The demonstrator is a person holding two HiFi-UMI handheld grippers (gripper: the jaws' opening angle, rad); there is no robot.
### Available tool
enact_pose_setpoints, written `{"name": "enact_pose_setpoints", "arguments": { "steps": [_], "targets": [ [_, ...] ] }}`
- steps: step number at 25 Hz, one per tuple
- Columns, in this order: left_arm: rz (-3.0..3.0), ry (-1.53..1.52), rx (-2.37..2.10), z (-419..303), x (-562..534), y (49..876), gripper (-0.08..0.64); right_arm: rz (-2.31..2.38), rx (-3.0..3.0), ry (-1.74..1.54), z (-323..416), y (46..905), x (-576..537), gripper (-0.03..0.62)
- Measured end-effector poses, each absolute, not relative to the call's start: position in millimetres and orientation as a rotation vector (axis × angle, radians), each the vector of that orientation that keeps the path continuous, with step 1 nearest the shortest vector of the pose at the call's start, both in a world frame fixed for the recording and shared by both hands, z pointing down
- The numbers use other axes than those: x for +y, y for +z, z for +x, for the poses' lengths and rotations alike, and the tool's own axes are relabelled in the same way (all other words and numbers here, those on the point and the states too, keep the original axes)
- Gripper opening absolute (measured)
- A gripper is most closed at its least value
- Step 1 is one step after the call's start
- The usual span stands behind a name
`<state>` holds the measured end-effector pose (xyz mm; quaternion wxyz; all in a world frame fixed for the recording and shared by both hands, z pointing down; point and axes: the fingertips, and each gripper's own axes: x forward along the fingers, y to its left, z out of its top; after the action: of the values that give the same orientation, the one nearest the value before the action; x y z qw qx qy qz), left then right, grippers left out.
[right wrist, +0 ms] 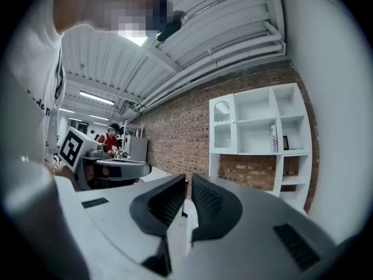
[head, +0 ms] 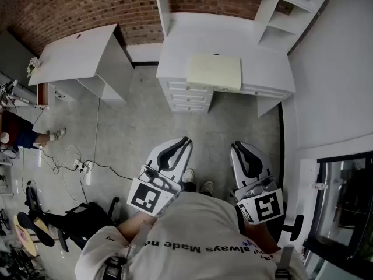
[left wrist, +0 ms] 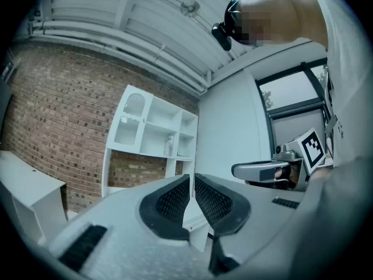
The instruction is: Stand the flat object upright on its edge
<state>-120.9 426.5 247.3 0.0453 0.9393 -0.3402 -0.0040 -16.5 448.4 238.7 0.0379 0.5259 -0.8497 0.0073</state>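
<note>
Pale cream, unpatterned, on the flat board (head: 214,71), against the white of the table (head: 175,51). Red-brown brick pattern with pale mortar lines on the wall (head: 70,4) behind the table. White on the shelf unit (head: 280,16) at the table's far right and on the side desk (head: 76,54) left of the table. Mottled grey on the floor (head: 128,133) before the table. Light grey shells and black grid-textured fingers (left wrist: 172,200) on the left gripper (head: 185,140) and right gripper (head: 236,146); black-and-white square markers on their cubes (head: 145,197).

It looked like a lab or studio staged as a room. Behind the white desk (head: 265,69) ran a bare brick wall (head: 76,7). Left of it, cables (head: 108,168) trailed over a concrete floor (head: 134,133). Exposed ceiling pipes (right wrist: 233,54) hung above.
</note>
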Motion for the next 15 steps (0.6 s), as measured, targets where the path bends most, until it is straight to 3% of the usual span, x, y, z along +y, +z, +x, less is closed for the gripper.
{"name": "enact_pose_setpoints", "arguments": {
  "steps": [15],
  "targets": [
    [2.867, -0.022, -1.033, -147, 375, 254, 0.029, 1.648, -2.567, -0.003, -38, 248, 398, 0.038]
  ]
}}
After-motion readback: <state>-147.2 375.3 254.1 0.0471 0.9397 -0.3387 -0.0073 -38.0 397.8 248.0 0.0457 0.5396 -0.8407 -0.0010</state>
